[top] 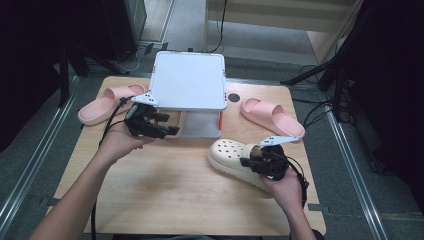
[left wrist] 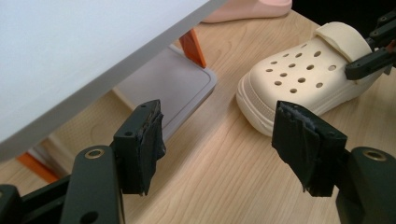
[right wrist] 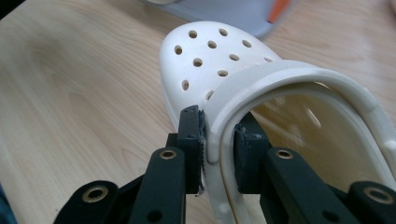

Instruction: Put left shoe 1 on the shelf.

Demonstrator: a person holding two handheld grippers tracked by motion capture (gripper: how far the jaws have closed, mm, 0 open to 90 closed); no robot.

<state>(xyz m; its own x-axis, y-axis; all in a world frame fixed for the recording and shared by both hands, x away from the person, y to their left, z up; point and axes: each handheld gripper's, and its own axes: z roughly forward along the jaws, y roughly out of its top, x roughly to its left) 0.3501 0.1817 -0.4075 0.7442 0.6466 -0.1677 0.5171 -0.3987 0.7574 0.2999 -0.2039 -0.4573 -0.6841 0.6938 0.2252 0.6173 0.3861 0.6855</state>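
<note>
High view, clog: the cream perforated clog (top: 231, 157) is lying on the wooden table (top: 165, 185), toe pointing left, in front of the white two-tier rack (top: 189, 80).
High view, right gripper: the right gripper (top: 254, 161) is gripping the clog at the rim of its opening.
High view, left gripper: the left gripper (top: 167, 125) is hovering at the rack's left front corner, well apart from the clog.
High view, surroundings: one pink slide (top: 107, 102) is lying left of the rack, another pink slide (top: 272, 117) right of it.

Left gripper view, left gripper: the left gripper (left wrist: 219, 140) is standing wide apart with nothing between its jaws.
Left gripper view, clog: the clog (left wrist: 299, 79) is sitting ahead on the table, beside the rack's grey lower shelf (left wrist: 173, 88).

Right gripper view, right gripper: the right gripper (right wrist: 217, 140) is clamping the clog's (right wrist: 210, 60) rim and strap, one pad outside, one inside.
</note>
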